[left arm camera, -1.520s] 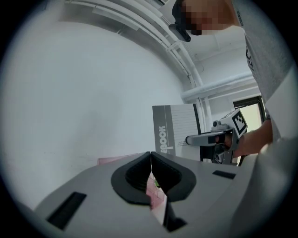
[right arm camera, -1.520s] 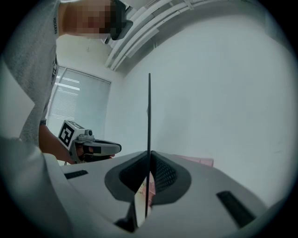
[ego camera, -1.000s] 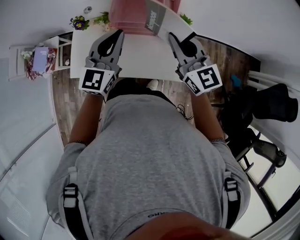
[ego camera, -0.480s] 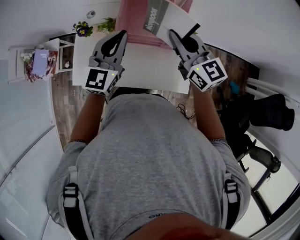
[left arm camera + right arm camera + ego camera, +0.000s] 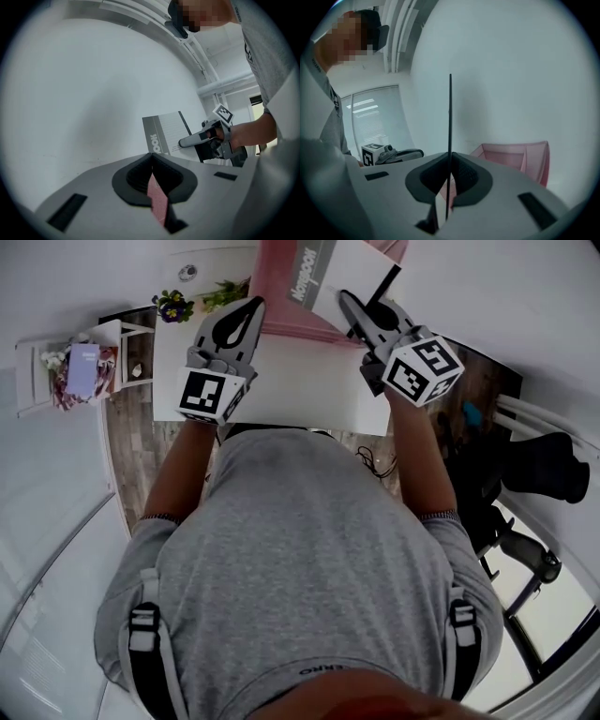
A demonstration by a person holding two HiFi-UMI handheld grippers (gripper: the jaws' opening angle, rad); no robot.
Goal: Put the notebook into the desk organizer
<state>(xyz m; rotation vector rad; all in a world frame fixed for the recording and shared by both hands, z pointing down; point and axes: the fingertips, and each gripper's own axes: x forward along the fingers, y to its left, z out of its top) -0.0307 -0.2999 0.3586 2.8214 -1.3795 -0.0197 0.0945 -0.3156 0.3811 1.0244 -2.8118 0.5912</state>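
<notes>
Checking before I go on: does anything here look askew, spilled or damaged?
Nothing stands out. The notebook is up off the desk at the pink desk organizer, but only because the right gripper pinches its edge. The left gripper grips the organizer's wall. No spill or damage shows.

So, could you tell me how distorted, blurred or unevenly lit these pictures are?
Head view: heavy fisheye bend, even light, sharp. Left gripper view: dark round vignette, with the notebook in sharp focus. Right gripper view: same vignette, with the notebook edge-on as a thin dark line.
</notes>
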